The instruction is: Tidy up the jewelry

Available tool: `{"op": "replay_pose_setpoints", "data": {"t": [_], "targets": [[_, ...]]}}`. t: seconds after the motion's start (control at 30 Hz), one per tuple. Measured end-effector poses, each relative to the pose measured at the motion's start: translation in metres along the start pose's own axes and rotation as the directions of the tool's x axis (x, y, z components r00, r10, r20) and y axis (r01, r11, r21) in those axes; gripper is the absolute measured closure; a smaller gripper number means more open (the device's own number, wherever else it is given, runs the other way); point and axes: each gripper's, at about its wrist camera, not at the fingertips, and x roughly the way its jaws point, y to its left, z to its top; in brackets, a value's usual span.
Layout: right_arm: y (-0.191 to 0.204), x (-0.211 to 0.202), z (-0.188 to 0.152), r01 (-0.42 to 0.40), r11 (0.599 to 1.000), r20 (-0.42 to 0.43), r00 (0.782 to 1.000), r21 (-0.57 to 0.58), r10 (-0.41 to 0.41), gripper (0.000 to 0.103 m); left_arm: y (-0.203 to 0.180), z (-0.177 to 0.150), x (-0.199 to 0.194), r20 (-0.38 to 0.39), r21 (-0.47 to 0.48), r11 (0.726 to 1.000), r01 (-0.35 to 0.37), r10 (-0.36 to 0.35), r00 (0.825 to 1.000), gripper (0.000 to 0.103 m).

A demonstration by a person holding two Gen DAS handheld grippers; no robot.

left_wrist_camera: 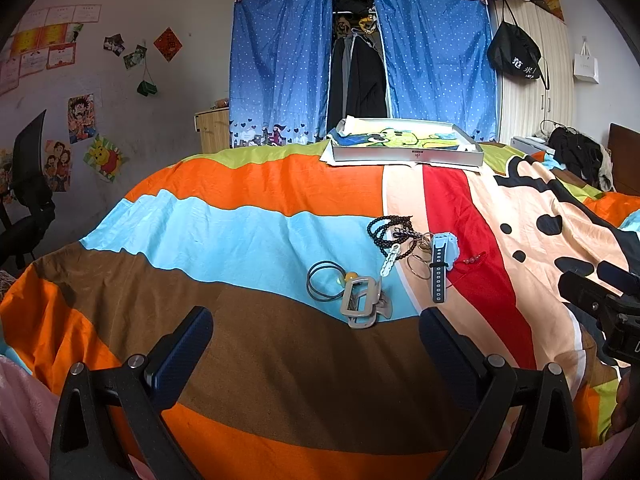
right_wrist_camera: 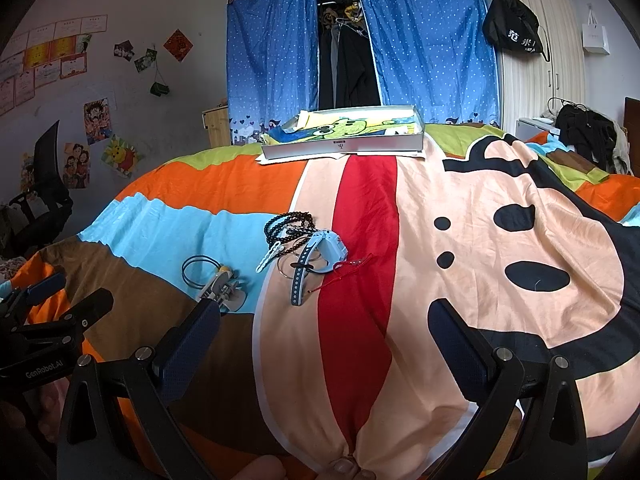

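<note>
A jewelry pile lies on the striped bedspread: a black bead necklace (left_wrist_camera: 386,228) (right_wrist_camera: 286,224), a light blue watch (left_wrist_camera: 442,258) (right_wrist_camera: 316,256), thin metal bangles (left_wrist_camera: 418,266), a white hair clip (left_wrist_camera: 389,260) (right_wrist_camera: 268,256), a red cord bracelet (right_wrist_camera: 346,270), black hair ties (left_wrist_camera: 324,284) (right_wrist_camera: 200,270) and a grey claw clip (left_wrist_camera: 362,300) (right_wrist_camera: 224,292). A shallow grey box (left_wrist_camera: 404,146) (right_wrist_camera: 344,134) sits at the bed's far edge. My left gripper (left_wrist_camera: 316,328) is open and empty, just short of the claw clip. My right gripper (right_wrist_camera: 324,320) is open and empty, short of the watch.
The bedspread (left_wrist_camera: 248,232) covers the whole surface. A blue dotted curtain wardrobe (left_wrist_camera: 280,60) stands behind the bed. A black office chair (left_wrist_camera: 28,200) is at the left. Dark clothes (right_wrist_camera: 588,136) lie at the far right. The right gripper shows in the left wrist view (left_wrist_camera: 604,296).
</note>
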Motion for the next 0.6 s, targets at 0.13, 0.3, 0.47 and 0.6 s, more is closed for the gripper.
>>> {"op": "replay_pose_setpoints", "data": {"t": [0.13, 0.3, 0.47, 0.6], "targets": [[-0.0011, 0.0008, 0.0006, -0.001, 1.000, -0.001, 1.000, 0.000, 0.001, 0.001, -0.0009, -0.0002, -0.0004, 0.001, 0.000, 1.000, -0.001, 0.001, 1.000, 0.000], [-0.0030, 0.0018, 0.0019, -0.002, 1.000, -0.001, 1.000, 0.001, 0.002, 0.001, -0.0030, -0.0027, 0.0004, -0.005, 0.002, 1.000, -0.003, 0.003, 1.000, 0.000], [-0.0005, -0.0017, 0.0017, -0.001, 1.000, -0.002, 1.000, 0.004, 0.001, 0.001, -0.0084, -0.0099, 0.0045, -0.012, 0.005, 1.000, -0.007, 0.007, 1.000, 0.000], [0.0014, -0.0004, -0.0020, 0.000, 1.000, -0.008, 1.000, 0.005, 0.000, 0.001, -0.0071, -0.0089, 0.0070, -0.021, 0.007, 1.000, -0.010, 0.011, 1.000, 0.000]]}}
